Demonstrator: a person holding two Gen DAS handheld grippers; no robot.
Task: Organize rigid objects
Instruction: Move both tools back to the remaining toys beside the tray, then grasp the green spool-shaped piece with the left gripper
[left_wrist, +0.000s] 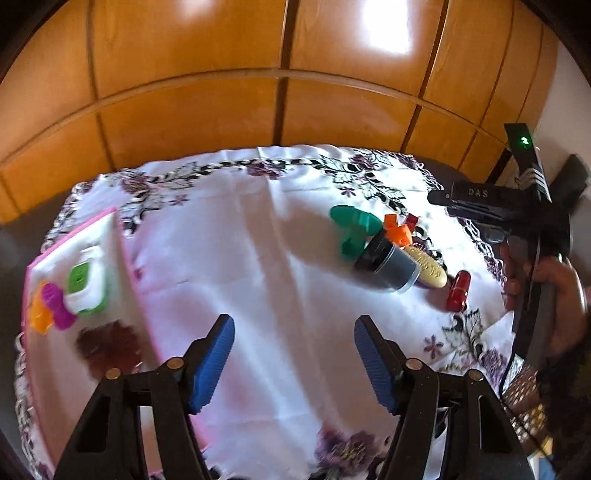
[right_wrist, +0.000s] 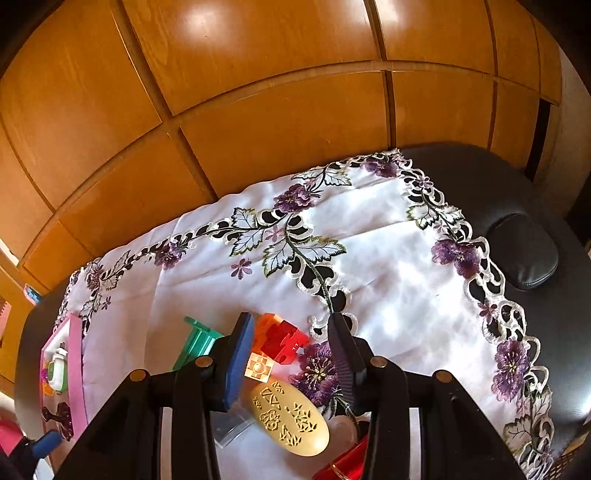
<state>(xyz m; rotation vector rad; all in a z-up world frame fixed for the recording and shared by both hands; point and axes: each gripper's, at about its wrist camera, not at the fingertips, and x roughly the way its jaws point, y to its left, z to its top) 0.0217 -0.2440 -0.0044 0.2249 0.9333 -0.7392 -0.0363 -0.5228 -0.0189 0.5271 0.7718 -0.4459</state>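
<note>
left gripper (left_wrist: 294, 363) black angular plastic arms, ribbed blue pads, brass screw heads, right gripper (right_wrist: 293, 365) same build, lettered "DAS", green LED, patterned sleeve (left_wrist: 526, 406)

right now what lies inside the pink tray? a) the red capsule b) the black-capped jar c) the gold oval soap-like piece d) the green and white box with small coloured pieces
d: the green and white box sits in the pink tray; the other three lie out on the cloth.

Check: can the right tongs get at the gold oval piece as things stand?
Probably yes. The right tongs hang open right over the pile, and the gold oval piece lies face-up just below, its top uncovered. The red block and orange block crowd its far end.
</note>
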